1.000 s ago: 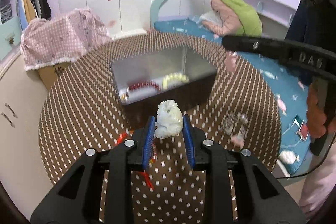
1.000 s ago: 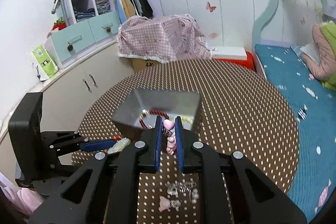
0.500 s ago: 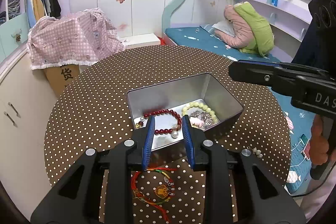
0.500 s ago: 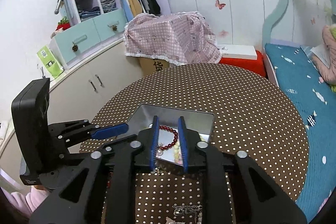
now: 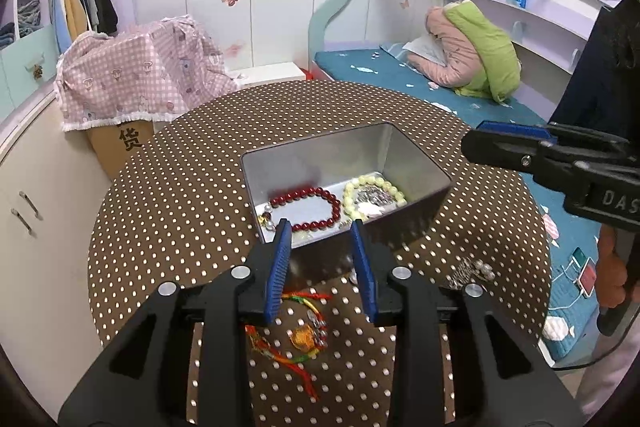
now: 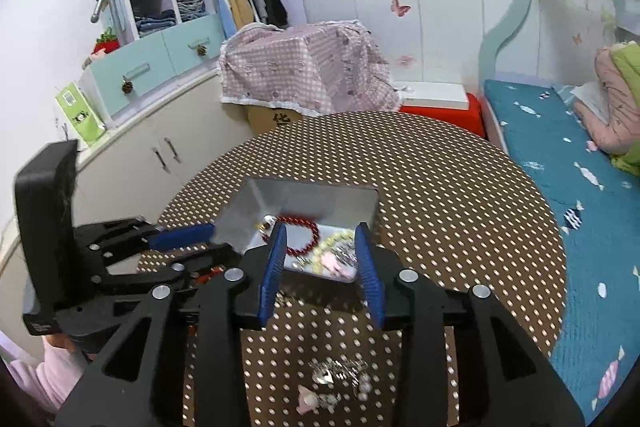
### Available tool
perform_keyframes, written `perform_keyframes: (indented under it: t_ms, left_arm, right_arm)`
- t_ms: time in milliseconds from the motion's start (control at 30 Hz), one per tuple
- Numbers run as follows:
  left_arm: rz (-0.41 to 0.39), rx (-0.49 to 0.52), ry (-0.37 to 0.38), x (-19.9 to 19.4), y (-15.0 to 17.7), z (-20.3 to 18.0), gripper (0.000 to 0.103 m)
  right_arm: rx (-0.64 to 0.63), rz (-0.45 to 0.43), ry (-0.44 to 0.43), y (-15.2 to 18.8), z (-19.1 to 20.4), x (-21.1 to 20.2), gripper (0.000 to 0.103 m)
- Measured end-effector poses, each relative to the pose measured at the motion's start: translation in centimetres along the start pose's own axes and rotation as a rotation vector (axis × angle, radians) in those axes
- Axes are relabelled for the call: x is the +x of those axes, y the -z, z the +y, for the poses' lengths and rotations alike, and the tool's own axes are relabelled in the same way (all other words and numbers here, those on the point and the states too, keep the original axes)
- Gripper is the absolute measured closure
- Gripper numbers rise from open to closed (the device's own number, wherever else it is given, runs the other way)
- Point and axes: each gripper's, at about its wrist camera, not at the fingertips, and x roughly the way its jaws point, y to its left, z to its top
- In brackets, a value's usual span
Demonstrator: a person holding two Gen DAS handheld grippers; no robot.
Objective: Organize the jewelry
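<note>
Left wrist view: beads are seen boxed in the tin (image 5: pixel 416 163) ahead of both empty, just-parted grippers (image 5: pixel 322 269) (image 6: pixel 322 269), while the red cord (image 5: pixel 296 331) beneath and silver cluster (image 6: pixel 340 373) remain unsorted.

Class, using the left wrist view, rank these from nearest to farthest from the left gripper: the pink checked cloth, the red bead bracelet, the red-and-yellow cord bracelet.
1. Red-and-yellow cord bracelet: on the dotted table directly under the left gripper, on the near side of the tin.
2. Red bead bracelet: inside the metal tin, just beyond the fingertips.
3. Pink checked cloth: off the table, far left.
</note>
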Motion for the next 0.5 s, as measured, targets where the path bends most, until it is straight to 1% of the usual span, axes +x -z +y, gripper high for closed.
perform_keyframes:
  t_ms: [100, 133, 233, 333, 400, 500]
  left_arm:
    - [-0.016, 0.016, 0.000, -0.9, 0.8, -0.6, 0.071]
    - [-0.023, 0.026, 0.003, -1.3, 1.0, -0.9, 0.069]
    - [-0.038, 0.066, 0.029, -2.1, 2.0, -2.4, 0.054]
    - [-0.032, 0.110, 0.070, -2.3, 3.0, -4.2, 0.053]
    - [-0.024, 0.142, 0.091, -2.1, 3.7, -5.6, 0.049]
    - [0.006, 0.167, 0.136, -1.3, 4.7, -7.1, 0.049]
  right_arm:
    - [0.011, 0.008, 0.022, 1.3, -0.3, -0.5, 0.066]
    - [0.015, 0.011, 0.033, 1.6, -0.4, -0.6, 0.066]
    - [0.037, 0.011, 0.047, 2.7, -0.8, -1.3, 0.062]
    - [0.060, 0.004, 0.072, 3.8, -1.1, -1.9, 0.058]
    - [0.076, 0.002, 0.075, 4.6, -1.3, -2.2, 0.055]
    - [0.111, 0.020, 0.084, 6.1, -2.2, -2.2, 0.052]
